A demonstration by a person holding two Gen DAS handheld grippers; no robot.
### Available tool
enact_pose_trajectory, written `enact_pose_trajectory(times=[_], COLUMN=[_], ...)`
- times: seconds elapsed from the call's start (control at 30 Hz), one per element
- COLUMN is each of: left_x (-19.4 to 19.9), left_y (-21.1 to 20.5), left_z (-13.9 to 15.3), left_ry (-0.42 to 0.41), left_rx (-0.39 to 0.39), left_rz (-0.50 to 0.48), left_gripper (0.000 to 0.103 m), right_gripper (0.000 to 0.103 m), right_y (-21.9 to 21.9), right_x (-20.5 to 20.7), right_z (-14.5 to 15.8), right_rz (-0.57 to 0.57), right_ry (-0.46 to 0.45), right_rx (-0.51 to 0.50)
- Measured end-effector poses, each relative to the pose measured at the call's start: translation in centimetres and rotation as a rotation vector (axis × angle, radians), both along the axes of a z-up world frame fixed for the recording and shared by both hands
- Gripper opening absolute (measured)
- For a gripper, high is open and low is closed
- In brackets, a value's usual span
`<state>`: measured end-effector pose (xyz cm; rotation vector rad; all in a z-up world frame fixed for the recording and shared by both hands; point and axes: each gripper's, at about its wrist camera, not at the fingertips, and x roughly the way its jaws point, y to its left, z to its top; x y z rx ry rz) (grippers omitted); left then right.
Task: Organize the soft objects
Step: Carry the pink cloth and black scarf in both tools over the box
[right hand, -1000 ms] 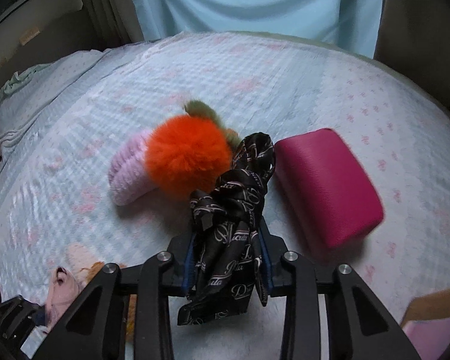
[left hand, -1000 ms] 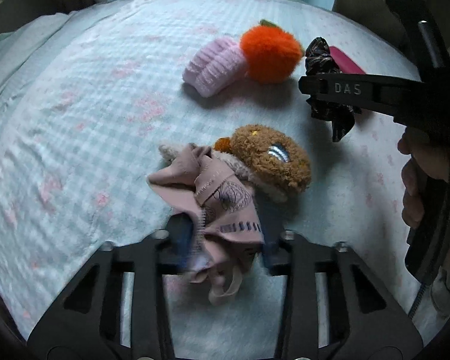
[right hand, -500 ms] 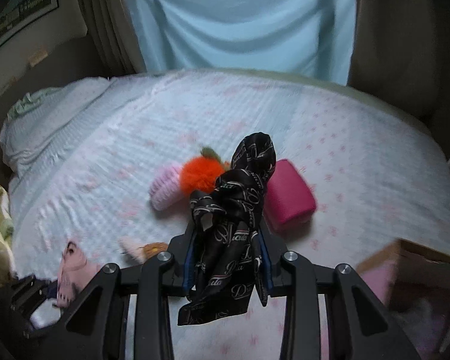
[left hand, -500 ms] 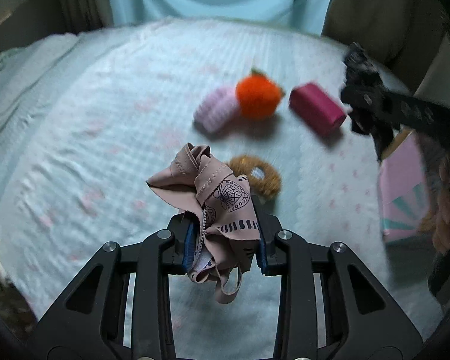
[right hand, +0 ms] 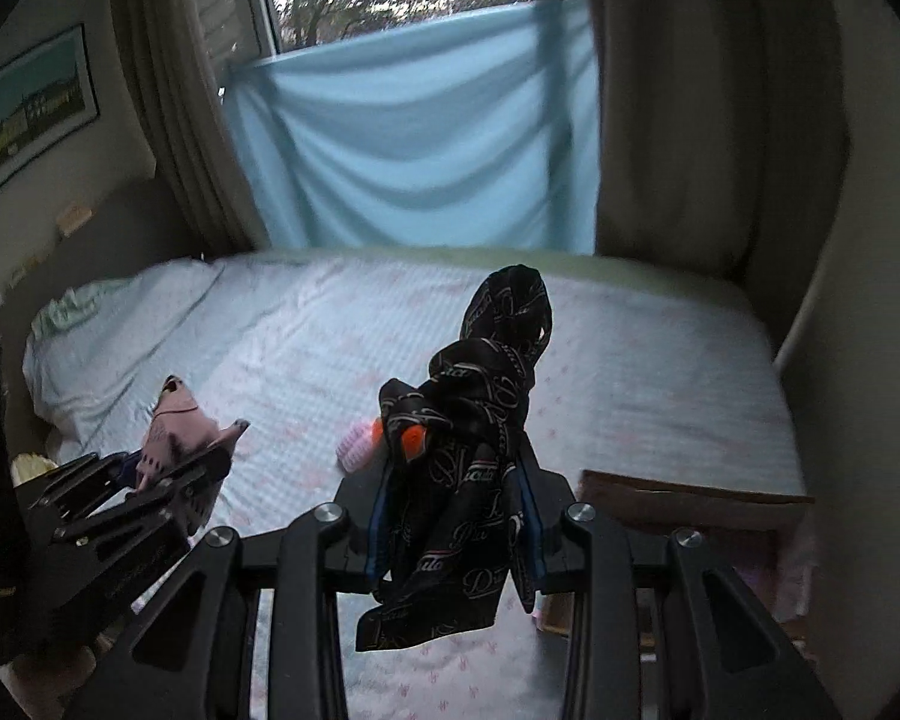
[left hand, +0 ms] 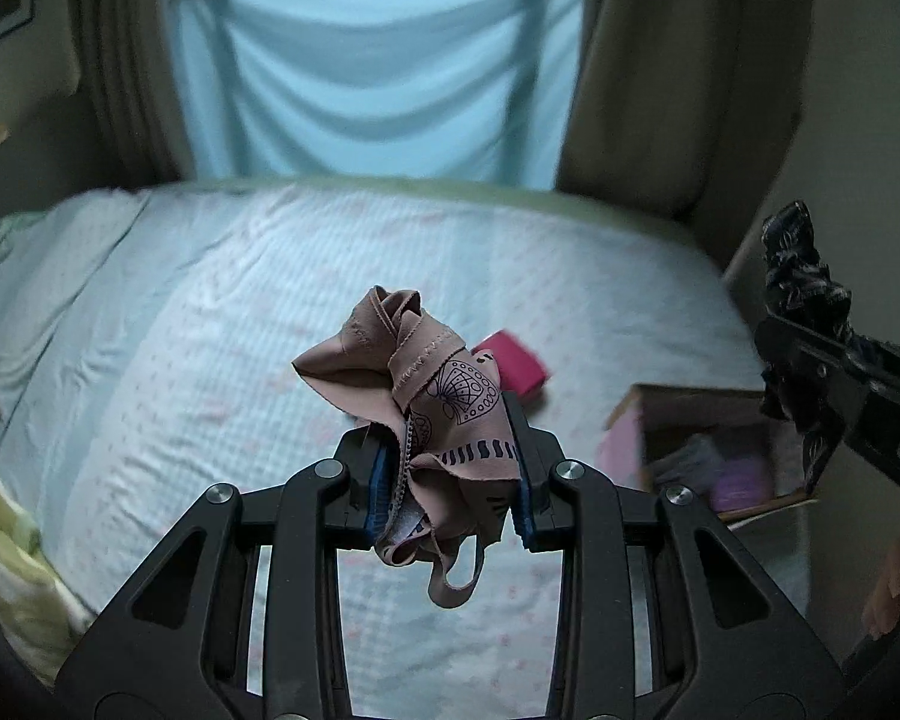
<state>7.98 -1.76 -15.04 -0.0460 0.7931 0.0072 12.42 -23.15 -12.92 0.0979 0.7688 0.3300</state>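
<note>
Your left gripper is clamped on a crumpled pink cloth, held in the air above the bed; the cloth's bunched end stands up past the fingertips and a loop hangs below them. Your right gripper is clamped on a black printed scarf, also above the bed; its long axis runs upright, folded end up, loose corner down. A cardboard box sits beside the bed's right edge. A magenta pouch lies on the bed, just behind the pink cloth.
</note>
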Motion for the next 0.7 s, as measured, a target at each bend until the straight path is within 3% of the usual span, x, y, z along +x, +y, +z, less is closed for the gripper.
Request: enact_pose_trajectory(times=[0.1, 0.33, 0.7], left_x=[-0.7, -0.8, 1.8], left_y=[-1.8, -6.3, -13.1], left_z=[3.3, 7.3, 8.0], left_ry=[-0.025, -0.084, -0.065], left_rx=[-0.008, -0.006, -0.036], left_rz=[-0.051, -0.169, -0.313], left_gripper=[0.028, 0.028, 0.028], right_gripper=[0.032, 0.032, 0.032], right_y=[-1.5, -4.9, -11.6], right_x=[-1.6, -5.0, -5.1], right_z=[2.3, 5.4, 5.2], right_rz=[-0.027, -0.11, -0.274], right_ry=[-0.011, -0.039, -0.023], right_rx=[-0.005, 0.006, -0.035])
